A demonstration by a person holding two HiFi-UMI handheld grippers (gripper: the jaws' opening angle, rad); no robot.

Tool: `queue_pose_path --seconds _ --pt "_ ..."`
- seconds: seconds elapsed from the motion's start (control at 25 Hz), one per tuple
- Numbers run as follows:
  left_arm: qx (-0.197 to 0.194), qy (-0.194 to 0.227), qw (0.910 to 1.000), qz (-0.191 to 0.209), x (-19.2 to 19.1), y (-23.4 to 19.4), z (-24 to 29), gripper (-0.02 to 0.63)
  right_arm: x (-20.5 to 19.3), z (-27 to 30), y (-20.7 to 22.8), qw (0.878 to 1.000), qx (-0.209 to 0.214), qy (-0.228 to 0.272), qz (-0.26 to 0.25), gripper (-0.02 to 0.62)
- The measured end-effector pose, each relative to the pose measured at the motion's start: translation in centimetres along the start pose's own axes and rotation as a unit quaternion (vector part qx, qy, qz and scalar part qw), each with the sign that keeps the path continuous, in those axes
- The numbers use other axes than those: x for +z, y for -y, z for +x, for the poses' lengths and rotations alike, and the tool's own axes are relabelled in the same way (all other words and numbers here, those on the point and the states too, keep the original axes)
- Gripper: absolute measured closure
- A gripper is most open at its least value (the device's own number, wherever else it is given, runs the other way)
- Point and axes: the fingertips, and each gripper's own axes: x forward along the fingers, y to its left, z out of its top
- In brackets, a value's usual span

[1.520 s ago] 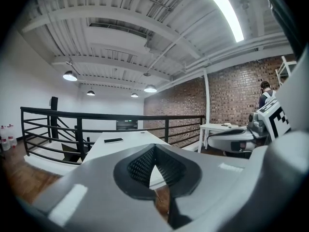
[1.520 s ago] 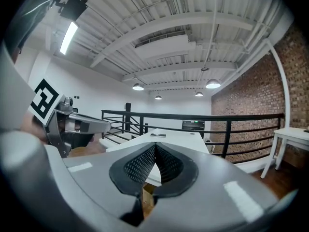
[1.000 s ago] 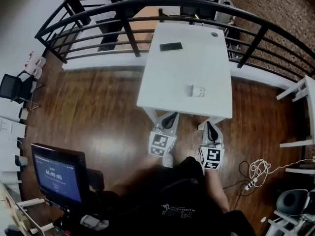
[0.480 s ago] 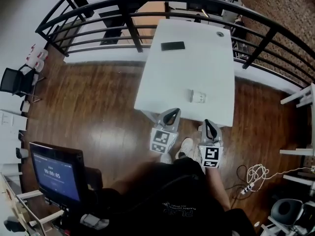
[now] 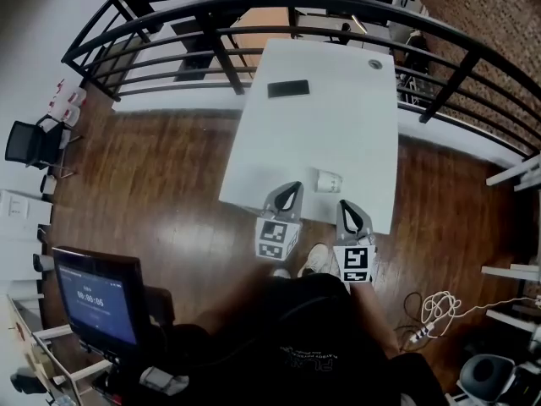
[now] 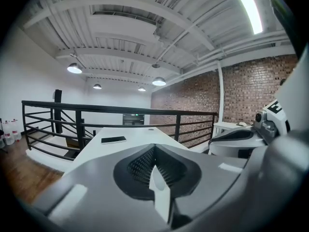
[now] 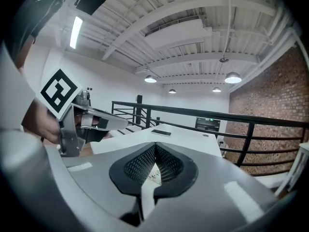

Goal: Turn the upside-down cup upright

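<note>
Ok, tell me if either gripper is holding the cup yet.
No, the cup sits untouched on the table, just beyond the left gripper and right gripper, whose tongs are shut on nothing.

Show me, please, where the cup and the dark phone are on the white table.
cup (image 5: 330, 180), head view, on its white side wall.
phone (image 5: 288, 89), head view, on the middle of its dark face.

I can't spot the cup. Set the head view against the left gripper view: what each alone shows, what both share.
Head view only: the small white cup on the white rectangular table, and the dark timer screen. Left gripper view only: the round ceiling lamps and white ceiling beams. Both: the table, the flat black phone and the black metal railing.
</note>
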Motion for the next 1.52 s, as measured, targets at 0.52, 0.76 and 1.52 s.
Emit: queue_pose_path --seconds 0.52,0.76,1.52 --pt "0.012 -0.006 0.9999 0.008 1.9 -2.1 2.6 0.609 -2.3 2.9 1.6 0.997 0.047 -0.055 -0.015 0.583" --pt "-0.003 0.005 0.9999 0.012 2.1 -1.5 3.2 0.61 -4.7 3.4 1.9 0.991 0.064 -0.112 -0.037 0.581" --pt "0.016 -0.001 0.9999 0.0 0.6 -3.8 1.5 0.609 -8.8 4.8 1.0 0.957 0.15 -0.193 -0.157 0.529"
